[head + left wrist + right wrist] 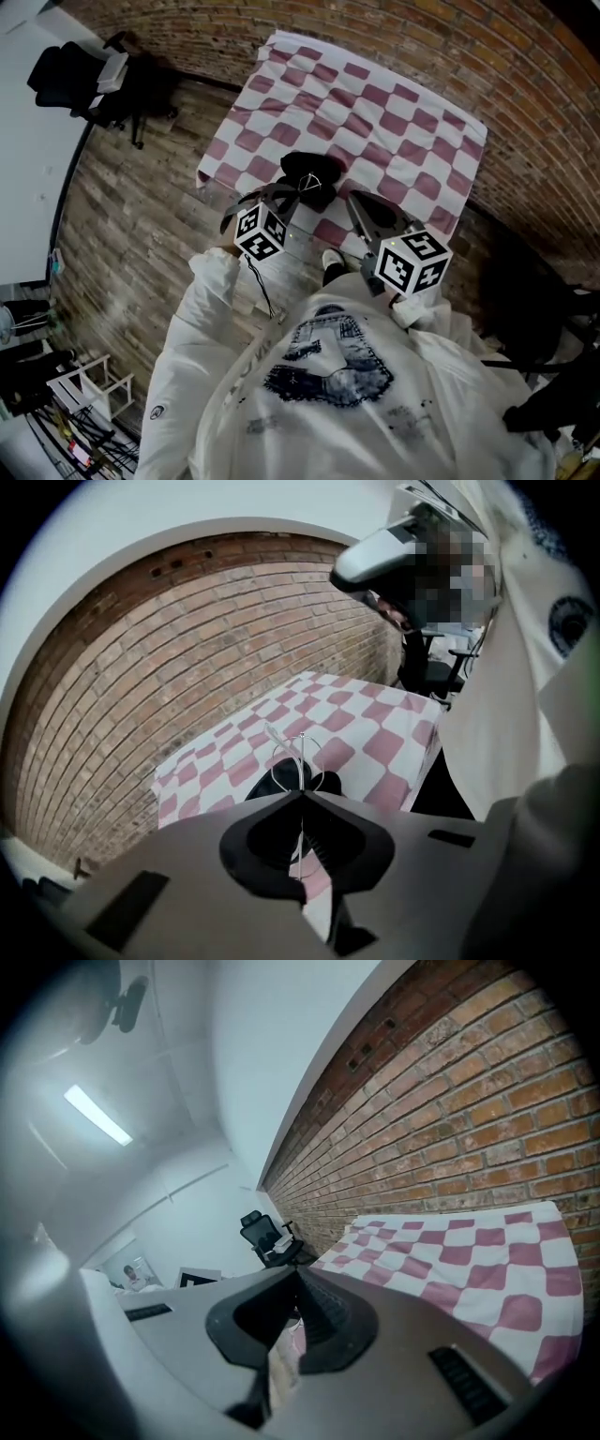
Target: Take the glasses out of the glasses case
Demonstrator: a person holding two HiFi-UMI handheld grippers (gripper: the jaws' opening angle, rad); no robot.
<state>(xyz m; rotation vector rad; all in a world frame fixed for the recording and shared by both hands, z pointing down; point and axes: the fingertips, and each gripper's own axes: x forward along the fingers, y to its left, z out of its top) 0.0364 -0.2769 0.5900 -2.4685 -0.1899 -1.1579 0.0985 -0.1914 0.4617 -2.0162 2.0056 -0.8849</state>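
A black glasses case (323,195) lies open on the pink-and-white checkered cloth (394,122) near the table's front edge. My left gripper (298,190) is shut on thin wire-frame glasses (310,181) and holds them just above the case. In the left gripper view the glasses (298,754) stick up from the closed tips of the left gripper (302,792), with the case (272,782) below them. My right gripper (354,199) hovers to the right of the case. In its own view the right gripper (298,1272) has its jaws together with nothing between them.
A brick wall (450,56) runs behind the table. A black office chair (94,80) stands at the far left by a white desk (28,141). Another dark chair (534,309) is at the right. A white rack (89,384) sits on the wooden floor at lower left.
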